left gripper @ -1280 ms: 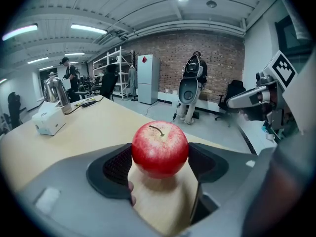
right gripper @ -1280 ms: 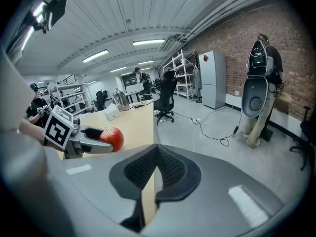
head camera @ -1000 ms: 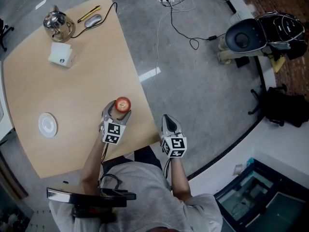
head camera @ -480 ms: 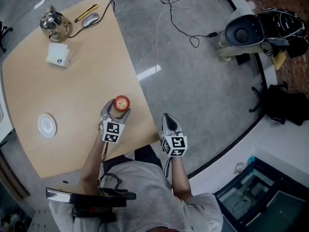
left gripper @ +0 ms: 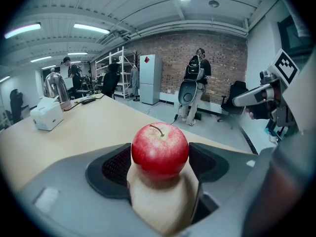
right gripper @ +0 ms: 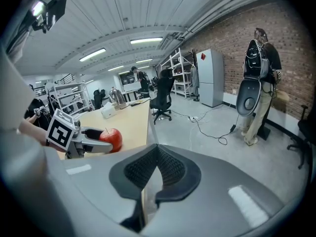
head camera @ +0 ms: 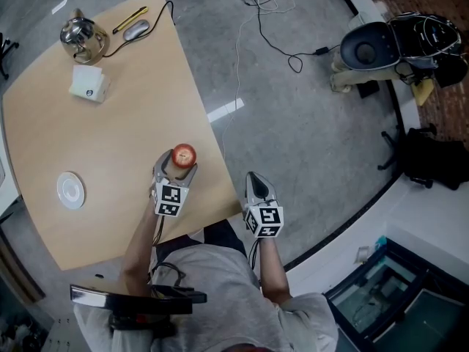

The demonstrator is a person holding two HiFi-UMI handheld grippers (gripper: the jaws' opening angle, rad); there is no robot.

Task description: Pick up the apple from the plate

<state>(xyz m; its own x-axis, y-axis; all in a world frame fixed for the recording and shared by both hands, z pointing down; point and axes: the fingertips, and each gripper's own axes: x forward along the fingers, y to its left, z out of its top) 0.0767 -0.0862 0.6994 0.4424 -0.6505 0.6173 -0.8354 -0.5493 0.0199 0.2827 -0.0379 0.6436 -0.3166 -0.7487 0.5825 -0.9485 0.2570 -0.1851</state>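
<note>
A: Comparing w/ a sec ago – anything shifted?
B: Barely. Same pose for left gripper (head camera: 178, 166) and right gripper (head camera: 253, 180), same gap btwn them. Only nudged a hair up-left in the head view, together w/ table (head camera: 110, 130), plate (head camera: 71, 191) and kettle (head camera: 80, 35) – so prob. camera drift, not the hands
A: And apple (head camera: 184, 155) vs. the tool?
B: Clamped btwn the left jaws, spread wide, pads pressing both flanks, stem up. Sits out near the tips, over the table's near-right edge. Off the plate already and well apart from it, w/ the plate further left on the wood
A: Right side?
B: Shut tight, pad against pad, nothing btwn. Hangs just past the table edge over grey floor (head camera: 293, 123), apart from the left one, pointing the same way
A: Anything hidden or murky?
B: Can't see the fruit's underside anywhere. Can't say if lifted clear of the tabletop or resting on it – just tan wood thru the gap below in left gripper view. Can't read detail on tissue box (head camera: 89, 84) at the far end, too small. Cuts off the person at the shoulders along the bottom of head view, forearms only partly shown
</note>
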